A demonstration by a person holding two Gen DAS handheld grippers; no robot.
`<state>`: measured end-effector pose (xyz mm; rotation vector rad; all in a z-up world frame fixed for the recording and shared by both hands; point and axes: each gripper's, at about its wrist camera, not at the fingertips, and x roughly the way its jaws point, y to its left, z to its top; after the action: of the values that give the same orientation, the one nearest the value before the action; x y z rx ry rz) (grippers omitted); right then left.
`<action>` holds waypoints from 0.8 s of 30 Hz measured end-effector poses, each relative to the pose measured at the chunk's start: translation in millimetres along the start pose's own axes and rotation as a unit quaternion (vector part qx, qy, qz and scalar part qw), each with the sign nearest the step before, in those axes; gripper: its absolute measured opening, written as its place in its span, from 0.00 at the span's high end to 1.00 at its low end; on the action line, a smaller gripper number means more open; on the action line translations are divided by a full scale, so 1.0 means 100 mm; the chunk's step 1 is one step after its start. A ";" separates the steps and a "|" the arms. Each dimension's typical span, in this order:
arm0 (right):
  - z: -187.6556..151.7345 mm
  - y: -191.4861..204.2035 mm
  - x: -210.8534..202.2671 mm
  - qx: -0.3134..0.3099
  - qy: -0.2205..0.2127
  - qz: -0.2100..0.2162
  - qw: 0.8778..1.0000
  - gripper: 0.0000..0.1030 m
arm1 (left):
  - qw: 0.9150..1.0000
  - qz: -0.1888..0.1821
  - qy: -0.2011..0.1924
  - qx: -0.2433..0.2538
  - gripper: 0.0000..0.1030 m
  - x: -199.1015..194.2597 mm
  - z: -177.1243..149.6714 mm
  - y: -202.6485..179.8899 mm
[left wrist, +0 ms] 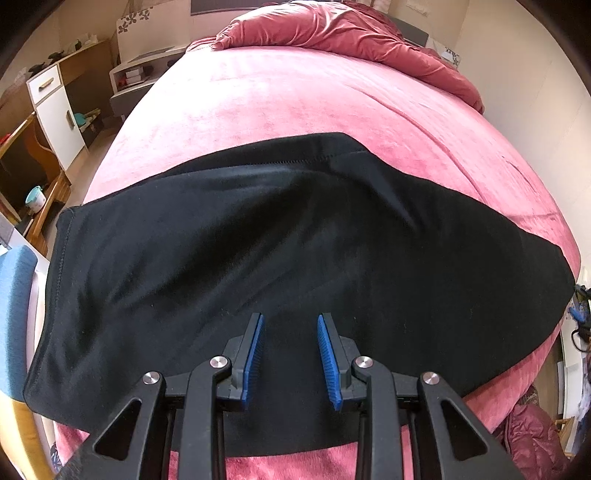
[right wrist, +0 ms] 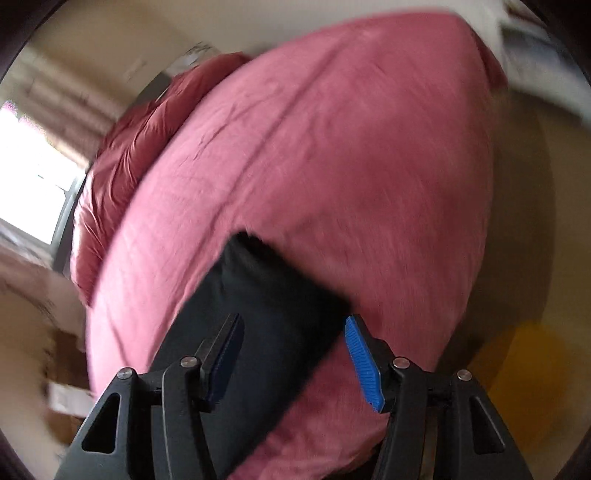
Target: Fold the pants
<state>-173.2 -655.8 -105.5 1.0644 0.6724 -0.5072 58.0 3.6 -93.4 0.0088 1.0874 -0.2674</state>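
Observation:
The black pants [left wrist: 258, 258] lie spread flat across the near end of a pink bed [left wrist: 295, 103], one layer folded over another. My left gripper [left wrist: 290, 321] hovers just above their near middle, open and empty. In the blurred right wrist view, one end of the pants [right wrist: 266, 314] lies on the bed [right wrist: 332, 166]. My right gripper [right wrist: 293, 325] is open above that end, holding nothing.
A bunched red duvet [left wrist: 351, 33] lies at the far end of the bed. A white and wood cabinet [left wrist: 55, 110] and low shelves stand to the left. A blue-padded chair [left wrist: 14, 314] is at the near left edge. Something yellow [right wrist: 528, 373] sits on the floor at right.

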 end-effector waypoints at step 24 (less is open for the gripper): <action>-0.49 1.87 0.13 -0.218 0.008 0.096 0.971 0.84 | 0.999 -0.031 -0.022 -0.017 0.71 -0.31 -0.08 0.17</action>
<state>-51.0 -536.4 -15.0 0.7083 0.6501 -0.1682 40.9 28.2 -71.9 -0.0611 1.0499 -0.3033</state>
